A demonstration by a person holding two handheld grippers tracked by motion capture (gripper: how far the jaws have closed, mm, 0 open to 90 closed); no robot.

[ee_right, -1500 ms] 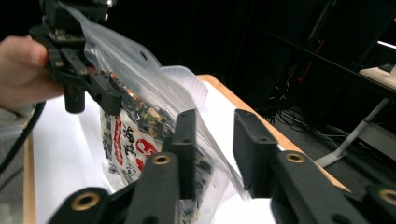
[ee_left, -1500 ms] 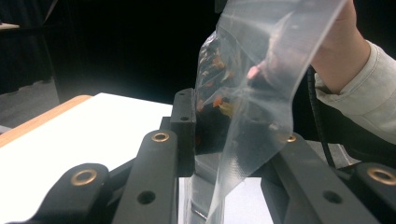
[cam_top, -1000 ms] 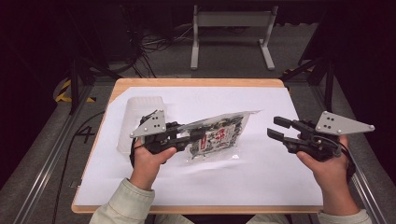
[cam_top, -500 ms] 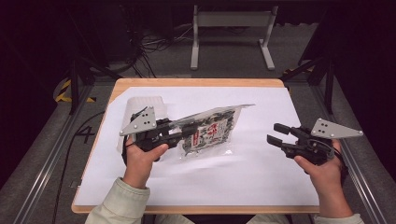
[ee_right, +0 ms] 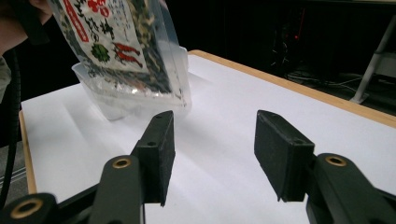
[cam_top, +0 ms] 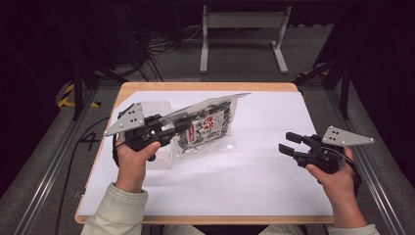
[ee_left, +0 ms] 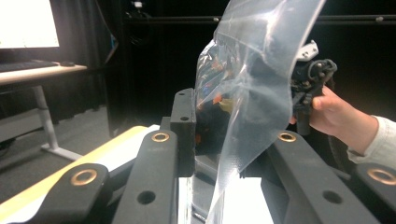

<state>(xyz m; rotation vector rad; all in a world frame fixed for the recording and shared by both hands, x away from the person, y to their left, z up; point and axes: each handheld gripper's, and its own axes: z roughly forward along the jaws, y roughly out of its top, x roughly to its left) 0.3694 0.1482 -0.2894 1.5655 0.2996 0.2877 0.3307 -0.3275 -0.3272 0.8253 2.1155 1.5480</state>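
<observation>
At the desk's (cam_top: 254,171) near right, the right gripper (cam_top: 289,143) hovers, jaws spread and empty. Farther left, the left gripper (cam_top: 182,126) pinches a clear plastic bag of dark printed snack packet (cam_top: 208,128), lifted above a clear plastic tub (ee_right: 135,100).

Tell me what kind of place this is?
Likely a lab data-collection rig, not a home. A wooden table topped with white sheet stands among dark curtains, floor cables and a metal stand; a person works two handheld black grippers, the left clamping a clear plastic snack bag.
</observation>
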